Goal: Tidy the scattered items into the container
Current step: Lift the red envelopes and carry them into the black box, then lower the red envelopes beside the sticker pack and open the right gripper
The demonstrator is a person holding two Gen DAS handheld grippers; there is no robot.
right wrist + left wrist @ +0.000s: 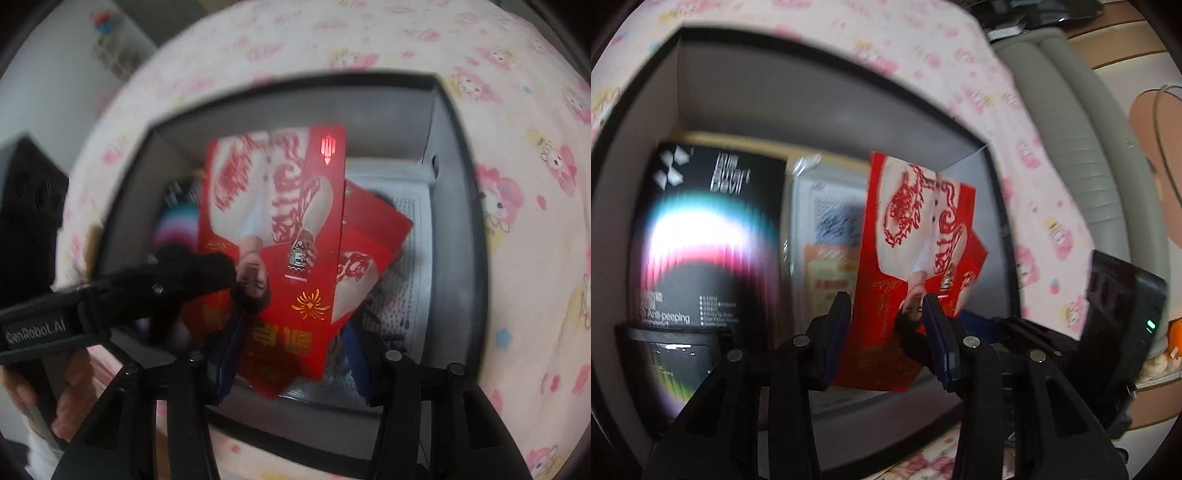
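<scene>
Both tools point(886, 332) point(291, 354), tilted steeply down, clamp red packets point(908, 240) above the box point(812, 103).

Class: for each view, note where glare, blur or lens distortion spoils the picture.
Left wrist view: bright glare washes out the black packet; the red card is motion-smeared. Right wrist view: the box rim bows from fisheye distortion; the bedsheet is blurred.

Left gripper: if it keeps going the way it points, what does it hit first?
Probably the box floor or the white packet lying there; the left gripper points into the box holding a red envelope. Depth unclear.
</scene>
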